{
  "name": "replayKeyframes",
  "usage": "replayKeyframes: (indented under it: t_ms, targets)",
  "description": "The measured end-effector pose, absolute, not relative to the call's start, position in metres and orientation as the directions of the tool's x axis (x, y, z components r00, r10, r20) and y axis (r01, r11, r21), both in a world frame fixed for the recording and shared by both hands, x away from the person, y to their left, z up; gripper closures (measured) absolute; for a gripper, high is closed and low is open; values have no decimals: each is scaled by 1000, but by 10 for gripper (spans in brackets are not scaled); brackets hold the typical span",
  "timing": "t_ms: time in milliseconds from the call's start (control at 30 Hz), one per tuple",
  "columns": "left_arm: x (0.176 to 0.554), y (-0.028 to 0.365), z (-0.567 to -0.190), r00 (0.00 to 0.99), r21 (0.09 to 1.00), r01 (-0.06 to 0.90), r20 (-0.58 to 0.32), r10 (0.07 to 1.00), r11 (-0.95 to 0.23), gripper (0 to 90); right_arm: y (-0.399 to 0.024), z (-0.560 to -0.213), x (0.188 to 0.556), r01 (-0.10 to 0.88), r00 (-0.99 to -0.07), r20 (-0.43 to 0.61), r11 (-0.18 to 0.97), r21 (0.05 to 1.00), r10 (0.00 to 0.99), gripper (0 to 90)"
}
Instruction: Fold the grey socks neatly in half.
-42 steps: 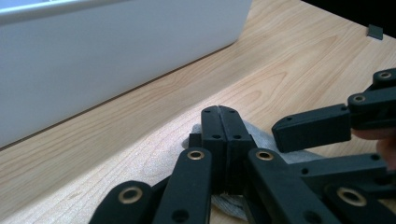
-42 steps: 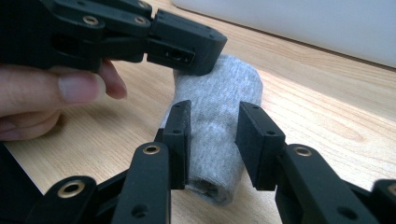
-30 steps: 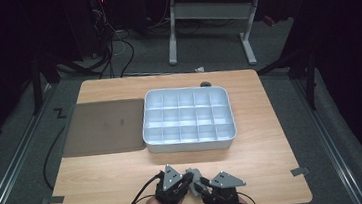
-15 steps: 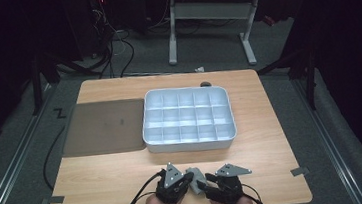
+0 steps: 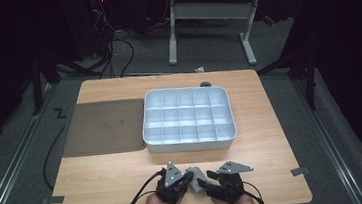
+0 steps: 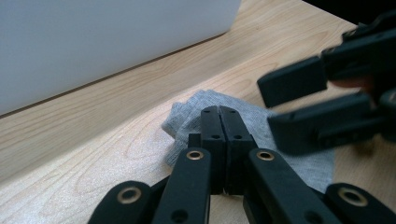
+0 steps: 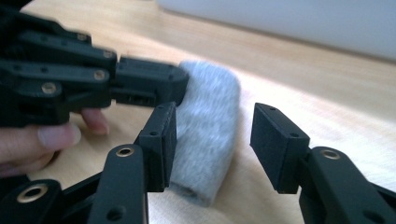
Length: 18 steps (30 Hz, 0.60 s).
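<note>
A light wooden table (image 5: 117, 188) stands on grey carpeted floor (image 5: 5, 179), lit from above while the far room falls into darkness. Behind it, a white-legged desk frame (image 5: 210, 13) rises, with black cables (image 5: 113, 43) tangled on the floor to its left. What may be metal rails (image 5: 339, 152) run along both sides.

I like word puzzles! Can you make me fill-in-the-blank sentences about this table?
1. The rolled cloth is ____ in colour.
2. The left hand-held gripper is ____ on the cloth.
3. The right hand-held gripper has jaws standing ____.
4. The mat lies on the compartment tray's ____ side in the high view.

Missing words: grey, shut, open, left
</note>
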<state>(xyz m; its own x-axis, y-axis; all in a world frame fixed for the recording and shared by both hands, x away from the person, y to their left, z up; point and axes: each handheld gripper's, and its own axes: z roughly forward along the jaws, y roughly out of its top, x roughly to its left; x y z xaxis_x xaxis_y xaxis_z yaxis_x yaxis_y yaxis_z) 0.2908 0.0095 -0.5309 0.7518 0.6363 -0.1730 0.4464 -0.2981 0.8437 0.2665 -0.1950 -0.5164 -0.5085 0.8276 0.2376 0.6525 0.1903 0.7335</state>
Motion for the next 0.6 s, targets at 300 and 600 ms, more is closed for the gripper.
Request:
replayKeyframes:
  t_ms: [300, 600]
  targets:
    - [291, 11, -531, 762, 839, 445, -172, 625, -312, 896, -192, -527, 270, 708, -508, 308, 185, 682, 804, 473]
    - [299, 6, -530, 775, 833, 444, -172, 608, -330, 881, -193, -526, 270, 707, -515, 311, 190, 682, 799, 561]
